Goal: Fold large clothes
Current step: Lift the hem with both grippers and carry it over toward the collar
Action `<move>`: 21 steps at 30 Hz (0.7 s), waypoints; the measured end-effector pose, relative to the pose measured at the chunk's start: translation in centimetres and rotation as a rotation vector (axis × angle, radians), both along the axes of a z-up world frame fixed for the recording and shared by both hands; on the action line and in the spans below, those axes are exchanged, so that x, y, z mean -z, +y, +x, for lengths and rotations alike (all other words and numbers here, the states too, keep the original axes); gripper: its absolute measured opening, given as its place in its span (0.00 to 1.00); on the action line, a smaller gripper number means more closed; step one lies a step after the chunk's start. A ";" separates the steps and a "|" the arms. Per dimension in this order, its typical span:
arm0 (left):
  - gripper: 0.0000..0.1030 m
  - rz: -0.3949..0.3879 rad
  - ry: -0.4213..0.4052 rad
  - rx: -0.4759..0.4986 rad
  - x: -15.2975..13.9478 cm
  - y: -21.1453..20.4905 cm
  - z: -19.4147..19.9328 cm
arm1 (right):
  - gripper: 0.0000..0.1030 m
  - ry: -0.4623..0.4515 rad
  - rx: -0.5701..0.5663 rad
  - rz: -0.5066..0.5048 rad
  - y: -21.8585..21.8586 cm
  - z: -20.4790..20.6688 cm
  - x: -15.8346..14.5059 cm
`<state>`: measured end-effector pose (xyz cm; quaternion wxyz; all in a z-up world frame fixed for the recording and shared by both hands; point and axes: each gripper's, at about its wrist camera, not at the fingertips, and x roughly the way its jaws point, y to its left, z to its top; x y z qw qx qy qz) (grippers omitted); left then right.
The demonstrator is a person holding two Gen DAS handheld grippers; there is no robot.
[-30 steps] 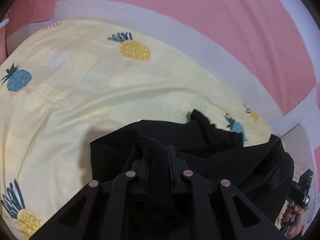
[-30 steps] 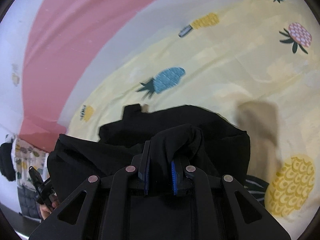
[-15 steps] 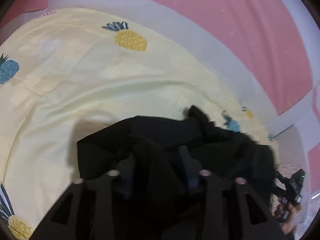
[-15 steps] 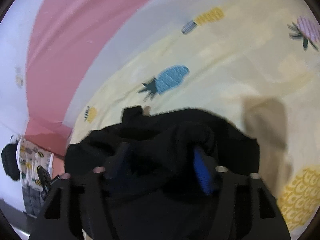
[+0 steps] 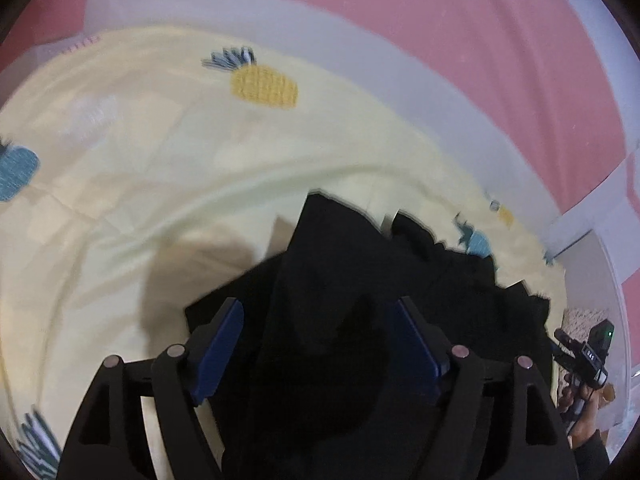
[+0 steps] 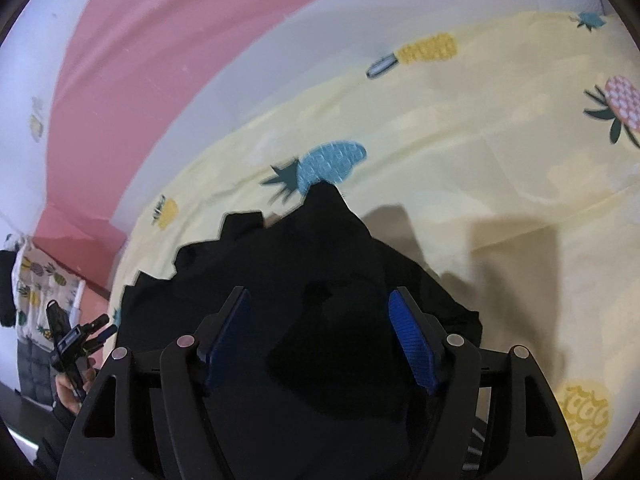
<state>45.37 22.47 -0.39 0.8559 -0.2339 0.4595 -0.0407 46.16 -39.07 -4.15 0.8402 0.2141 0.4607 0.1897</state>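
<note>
A black garment [image 5: 360, 280] lies bunched on a pale yellow bedsheet [image 5: 140, 180] printed with pineapples. My left gripper [image 5: 320, 324] hangs just over its left part, jaws still opening, blue pads wide apart; the cloth lies loose between them and neither pad presses it. In the right wrist view the same garment [image 6: 320, 260] spreads under my right gripper [image 6: 320, 312], which stands open with its blue pads well clear of the fabric. Each view shows the other gripper at its edge, held by a hand [image 5: 580, 400].
A white bed edge [image 5: 360, 48] and a pink wall [image 5: 440, 8] run behind the sheet. The yellow sheet [image 6: 500, 140] spreads wide beyond the garment. A patterned cloth [image 6: 36, 280] hangs at the far left of the right wrist view.
Both grippers were shut on folds of the black garment a second ago; both have opened and let it drop onto the sheet. Both have sunk slightly toward the bed.
</note>
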 end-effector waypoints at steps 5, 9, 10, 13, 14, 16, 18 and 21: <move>0.69 0.010 0.016 0.035 2.2 -1.3 1.3 | 0.69 0.036 -0.030 -0.028 1.2 1.6 1.8; 0.24 0.124 -0.058 0.045 0.9 -2.5 0.8 | 0.17 -0.025 -0.027 -0.081 1.8 1.3 0.9; 0.22 0.141 -0.073 0.041 0.4 -2.5 0.7 | 0.16 -0.048 -0.031 -0.095 1.8 1.2 0.4; 0.18 0.158 -0.155 0.000 -1.9 -1.8 0.2 | 0.14 -0.109 0.006 -0.107 1.0 1.1 -1.3; 0.18 0.146 -0.178 -0.013 -2.4 -1.6 0.2 | 0.14 -0.121 0.021 -0.100 0.7 1.3 -1.8; 0.18 0.150 -0.211 -0.024 -3.4 -1.7 0.7 | 0.14 -0.138 0.042 -0.124 0.7 1.8 -2.3; 0.18 0.198 -0.212 -0.023 -3.4 -2.6 1.9 | 0.14 -0.135 0.055 -0.172 1.3 2.6 -2.0; 0.18 0.253 -0.174 -0.039 -1.5 -3.6 4.0 | 0.14 -0.103 0.091 -0.204 1.9 4.0 -0.4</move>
